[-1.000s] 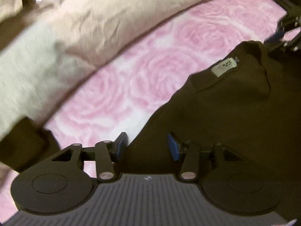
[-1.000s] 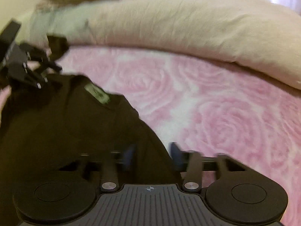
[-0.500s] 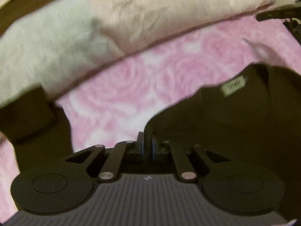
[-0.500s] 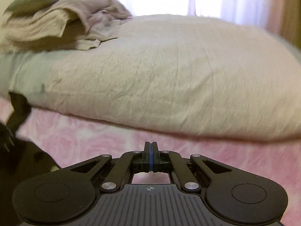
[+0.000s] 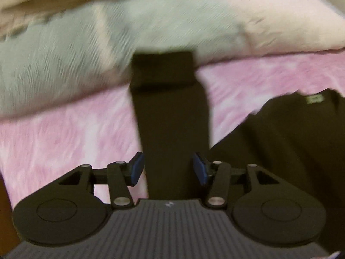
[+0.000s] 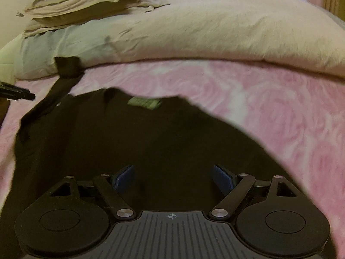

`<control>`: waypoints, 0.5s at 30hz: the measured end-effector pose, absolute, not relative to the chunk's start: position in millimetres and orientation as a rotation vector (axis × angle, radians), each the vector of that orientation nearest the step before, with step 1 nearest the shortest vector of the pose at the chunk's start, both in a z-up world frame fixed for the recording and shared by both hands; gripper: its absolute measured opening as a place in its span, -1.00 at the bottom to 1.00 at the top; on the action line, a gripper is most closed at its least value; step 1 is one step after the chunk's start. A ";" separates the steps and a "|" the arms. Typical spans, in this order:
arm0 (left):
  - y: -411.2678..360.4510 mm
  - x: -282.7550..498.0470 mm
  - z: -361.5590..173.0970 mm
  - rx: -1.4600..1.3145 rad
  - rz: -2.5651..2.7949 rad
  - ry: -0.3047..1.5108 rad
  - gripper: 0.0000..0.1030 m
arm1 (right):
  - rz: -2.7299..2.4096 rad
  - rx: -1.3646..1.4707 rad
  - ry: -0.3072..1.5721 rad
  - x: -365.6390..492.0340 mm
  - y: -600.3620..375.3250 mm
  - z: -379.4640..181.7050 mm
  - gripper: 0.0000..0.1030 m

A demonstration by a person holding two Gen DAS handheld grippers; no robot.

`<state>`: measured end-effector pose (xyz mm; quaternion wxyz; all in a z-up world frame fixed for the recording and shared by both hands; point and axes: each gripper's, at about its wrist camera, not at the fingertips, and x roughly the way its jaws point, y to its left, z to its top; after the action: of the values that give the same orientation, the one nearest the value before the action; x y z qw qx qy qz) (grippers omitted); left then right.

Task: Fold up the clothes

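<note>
**Dark Garment Spread on Pink Bed, Both Grippers Opening**

Spread flat on a bed under a pink rose-patterned blanket [image 6: 269, 112]: a dark long-sleeved garment [image 6: 151, 142], neck end toward the pillows, a pale label [image 6: 144, 103] showing inside the collar. One sleeve [image 5: 172, 118] stretched straight away from the body toward the pillows, cuff [image 5: 162, 69] lying against the lower edge of a grey-green pillow [image 5: 64, 64].

Left gripper [image 5: 168, 168] over that sleeve, fingers [image 5: 135, 168] parted and widening, blue pads standing off either edge of the sleeve strip without pressing on it. View badly blurred; contact with the cloth below not possible to tell. Garment body [image 5: 291, 140] off to the right in this view, label [image 5: 313, 98] near the far edge.

Right gripper [image 6: 172, 179] above the garment's body, fingers [image 6: 124, 178] spread wide and widening further, nothing pinched between them, dark cloth only beneath. Tip of the left gripper's dark frame visible at the left edge of the right wrist view, near the sleeve.

Behind the garment: a large cream pillow [image 6: 215, 28] across the head of the bed, a stack of folded pale fabric [image 6: 82, 4] on top at the left.
</note>
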<state>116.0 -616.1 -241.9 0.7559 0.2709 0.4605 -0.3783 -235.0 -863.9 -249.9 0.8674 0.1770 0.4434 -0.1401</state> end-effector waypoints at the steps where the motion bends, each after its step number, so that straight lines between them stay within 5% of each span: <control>1: -612.7 124.0 -247.1 0.562 -0.811 1.034 -0.12 | -0.288 0.375 0.933 -236.0 -853.4 -250.3 0.60; 5: -610.1 146.0 -251.5 0.444 -0.797 1.019 -0.16 | -0.261 0.349 0.945 -230.4 -823.5 -253.3 0.60; 12: -667.2 108.6 -255.4 0.672 -1.023 0.860 -0.18 | -0.288 0.330 0.955 -207.0 -800.7 -257.6 0.60; 14: -675.2 109.0 -272.3 0.738 -1.010 0.902 -0.94 | -0.293 0.325 0.958 -200.9 -793.5 -256.0 0.60; 15: -669.2 112.5 -270.3 0.716 -0.987 0.891 -0.92 | -0.293 0.321 0.957 -198.8 -789.1 -253.2 0.60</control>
<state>112.5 -669.2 -270.3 0.7283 0.3249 0.4043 -0.4477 -198.8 -789.1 -253.2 0.8651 0.1534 0.4567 -0.1398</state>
